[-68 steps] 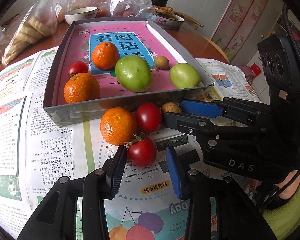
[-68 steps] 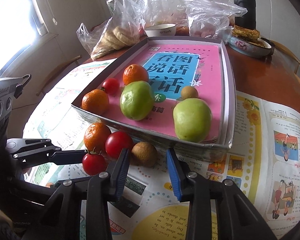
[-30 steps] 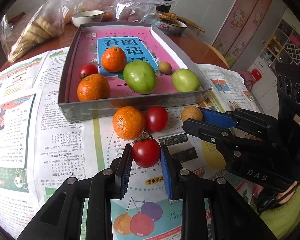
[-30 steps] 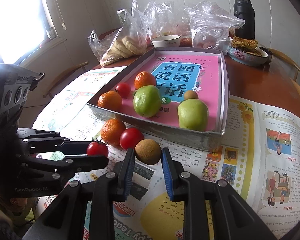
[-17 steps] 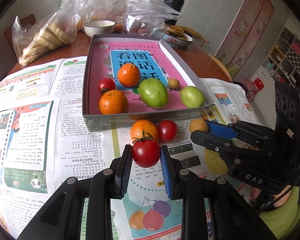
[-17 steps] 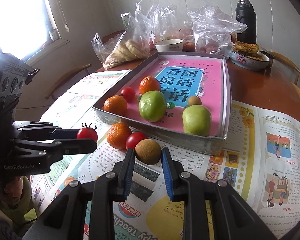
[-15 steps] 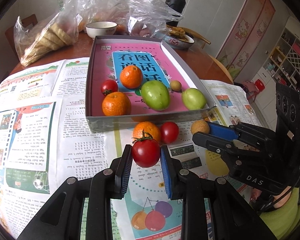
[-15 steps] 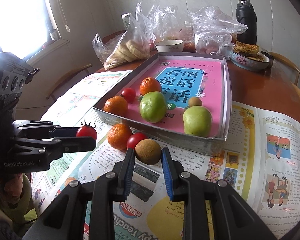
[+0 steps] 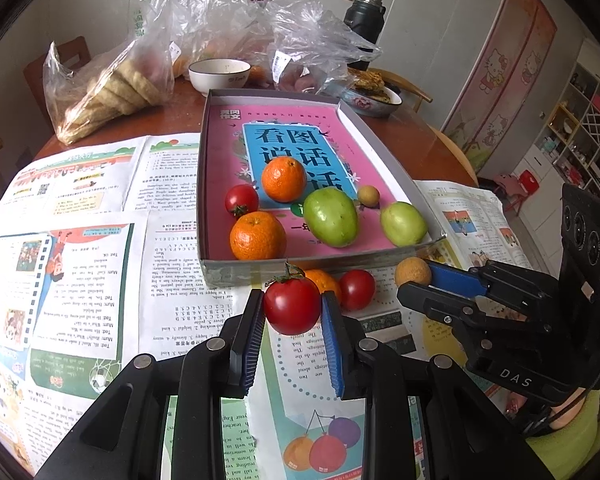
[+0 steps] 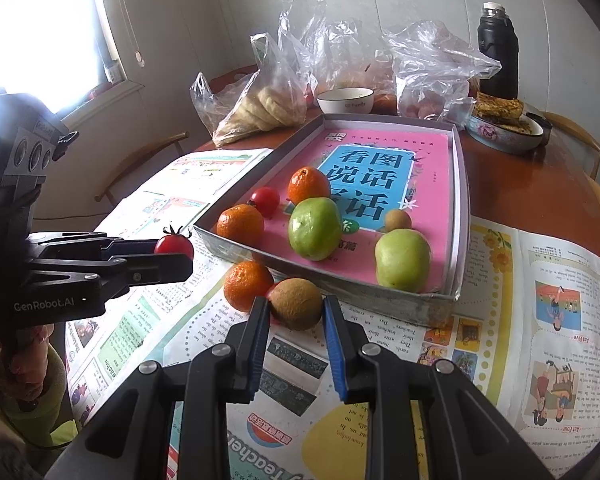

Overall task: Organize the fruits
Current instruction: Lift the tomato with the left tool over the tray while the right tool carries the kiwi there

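Ribbed blue fingers (image 9: 249, 336) of the left gripper (image 9: 292, 338) clamp a glossy round tomato (image 9: 292, 305) above the newspaper; the right gripper (image 10: 293, 330) pinches a rough brown fruit (image 10: 296, 303) beside the grey cardboard tray (image 10: 388, 306).

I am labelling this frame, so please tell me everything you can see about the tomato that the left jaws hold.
The tomato is small, round, glossy and red, with smooth unbroken skin and a dark green stalk of curled leaves on top. It sits stalk up between the blue pads of the left gripper, whose jaws press it on both sides. In the right wrist view it hangs clear above the newspaper, just short of the box, touching nothing but the pads.
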`<state>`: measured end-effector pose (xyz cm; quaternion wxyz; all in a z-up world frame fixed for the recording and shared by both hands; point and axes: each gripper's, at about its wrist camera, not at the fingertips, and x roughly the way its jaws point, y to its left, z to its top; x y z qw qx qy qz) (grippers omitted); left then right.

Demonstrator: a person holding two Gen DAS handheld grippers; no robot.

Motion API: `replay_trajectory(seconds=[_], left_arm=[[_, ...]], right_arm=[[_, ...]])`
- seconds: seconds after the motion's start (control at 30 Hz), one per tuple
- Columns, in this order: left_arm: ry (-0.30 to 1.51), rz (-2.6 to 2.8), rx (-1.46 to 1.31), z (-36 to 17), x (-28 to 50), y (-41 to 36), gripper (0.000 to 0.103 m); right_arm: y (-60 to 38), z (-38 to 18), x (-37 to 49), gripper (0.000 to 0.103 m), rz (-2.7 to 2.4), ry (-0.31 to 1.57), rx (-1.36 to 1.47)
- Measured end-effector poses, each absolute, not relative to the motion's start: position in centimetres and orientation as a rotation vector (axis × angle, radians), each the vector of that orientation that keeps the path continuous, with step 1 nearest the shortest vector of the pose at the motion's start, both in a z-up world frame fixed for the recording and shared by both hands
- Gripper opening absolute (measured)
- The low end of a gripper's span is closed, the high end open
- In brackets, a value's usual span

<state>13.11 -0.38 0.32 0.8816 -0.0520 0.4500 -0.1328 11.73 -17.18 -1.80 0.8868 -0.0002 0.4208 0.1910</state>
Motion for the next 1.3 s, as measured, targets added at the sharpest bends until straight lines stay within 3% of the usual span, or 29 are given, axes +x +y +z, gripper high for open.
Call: replay_trajectory(seconds=[1.3], left_arm=[[0.961, -0.276, -0.044, 0.1, 21.5, -2.4, 0.029]], right_arm=[[-17.6, -1.6, 16.7, 0.028, 0.368, 0.873, -0.002]])
